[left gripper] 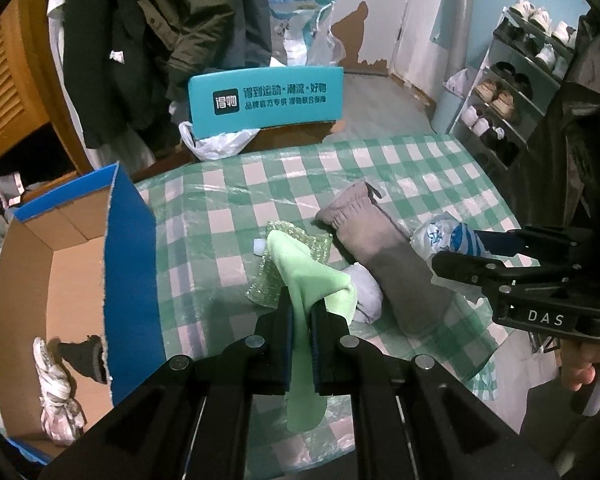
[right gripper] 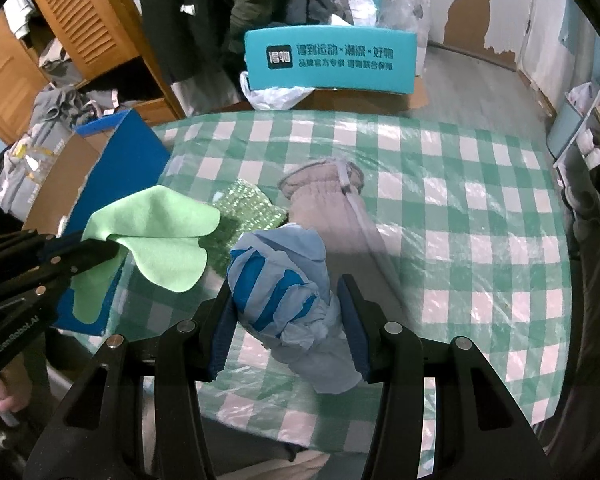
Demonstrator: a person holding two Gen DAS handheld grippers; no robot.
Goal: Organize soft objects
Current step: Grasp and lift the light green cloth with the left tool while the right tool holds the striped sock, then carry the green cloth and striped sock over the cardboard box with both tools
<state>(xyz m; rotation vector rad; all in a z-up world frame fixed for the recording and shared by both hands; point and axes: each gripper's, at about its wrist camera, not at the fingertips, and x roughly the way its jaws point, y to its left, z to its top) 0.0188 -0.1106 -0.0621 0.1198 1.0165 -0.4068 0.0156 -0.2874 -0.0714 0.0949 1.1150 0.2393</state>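
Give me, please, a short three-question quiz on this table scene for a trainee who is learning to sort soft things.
1. True or false: the left hand-held gripper is shut on the light green cloth.
2. What does the right hand-held gripper hold? A) the grey garment B) the blue and white bundle C) the green bubble wrap
3. Name the container that stands at the left edge of the checked tablecloth.

Key
1. True.
2. B: the blue and white bundle sits between its pads; the grey garment and the green bubble wrap lie on the cloth.
3. The open cardboard box with blue outer walls, already holding a few soft items.
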